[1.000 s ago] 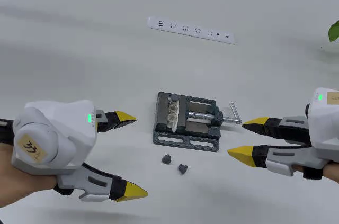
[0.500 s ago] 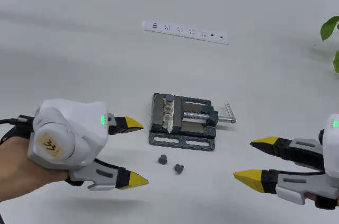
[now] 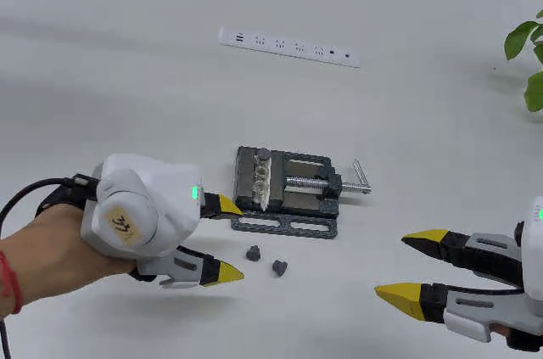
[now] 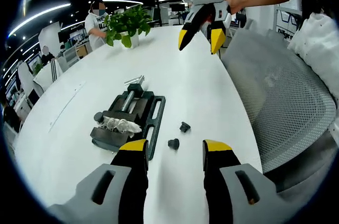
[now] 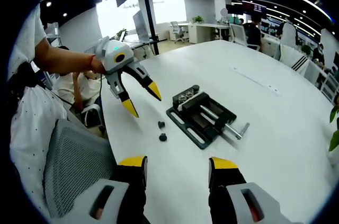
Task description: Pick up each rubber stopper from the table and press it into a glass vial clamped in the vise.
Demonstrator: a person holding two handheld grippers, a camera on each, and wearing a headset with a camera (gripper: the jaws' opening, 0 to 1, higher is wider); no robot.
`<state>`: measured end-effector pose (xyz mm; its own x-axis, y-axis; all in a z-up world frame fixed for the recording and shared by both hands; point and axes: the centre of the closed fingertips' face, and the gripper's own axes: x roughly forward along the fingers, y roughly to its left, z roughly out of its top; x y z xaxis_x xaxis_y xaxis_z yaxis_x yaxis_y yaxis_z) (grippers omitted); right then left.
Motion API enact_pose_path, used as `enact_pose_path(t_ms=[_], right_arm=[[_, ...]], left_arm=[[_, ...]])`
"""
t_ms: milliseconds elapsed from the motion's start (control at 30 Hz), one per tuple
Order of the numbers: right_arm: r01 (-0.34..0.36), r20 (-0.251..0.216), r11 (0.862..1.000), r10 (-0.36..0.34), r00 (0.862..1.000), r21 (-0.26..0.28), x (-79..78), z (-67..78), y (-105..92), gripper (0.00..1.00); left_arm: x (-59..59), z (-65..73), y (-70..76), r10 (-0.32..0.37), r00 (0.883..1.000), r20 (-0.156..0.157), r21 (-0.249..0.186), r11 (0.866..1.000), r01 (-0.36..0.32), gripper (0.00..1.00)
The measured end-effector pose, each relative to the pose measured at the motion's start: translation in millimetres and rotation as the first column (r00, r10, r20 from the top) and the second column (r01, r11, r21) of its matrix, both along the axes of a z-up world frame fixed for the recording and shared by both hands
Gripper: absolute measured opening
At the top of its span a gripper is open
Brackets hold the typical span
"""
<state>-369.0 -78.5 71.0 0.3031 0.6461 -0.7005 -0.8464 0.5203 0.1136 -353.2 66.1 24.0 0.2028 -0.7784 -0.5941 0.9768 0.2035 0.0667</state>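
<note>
I hold my left gripper [image 3: 231,239] and right gripper [image 3: 394,266] wide open, empty; the dark metal vise [image 3: 293,223] lies left-to-right, handle pointing right.

The left hand-held gripper [image 3: 229,238] has a rounded white shell, a yellow handwritten sticker [image 3: 120,224], a green light [image 3: 194,193], yellow-tipped black jaws and a black cable [image 3: 34,193]. The right hand-held gripper [image 3: 402,266] looks alike. A red wristband [image 3: 8,283] circles the left wrist.

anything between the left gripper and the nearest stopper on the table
No: in the head view, bare table separates the left gripper from that rubber stopper.
</note>
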Motion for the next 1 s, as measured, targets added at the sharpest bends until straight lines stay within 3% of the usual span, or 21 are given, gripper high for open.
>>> enact_pose_path(t_ms=[500, 1000], right_arm=[[0.024, -0.007, 1.000, -0.024, 1.000, -0.003, -2.5, -0.4, -6.7, 0.42], [0.037, -0.006, 0.999, -0.037, 0.999, -0.013, -4.1, -2.8, -11.1, 0.41]], left_arm=[[5.6, -30.9, -11.3, -0.087, 0.996, -0.024, 0.070, 0.994, 0.088, 0.26], [5.3, -42.4, -20.5, -0.132, 0.990, -0.051, 0.099, 0.986, 0.137, 0.17]])
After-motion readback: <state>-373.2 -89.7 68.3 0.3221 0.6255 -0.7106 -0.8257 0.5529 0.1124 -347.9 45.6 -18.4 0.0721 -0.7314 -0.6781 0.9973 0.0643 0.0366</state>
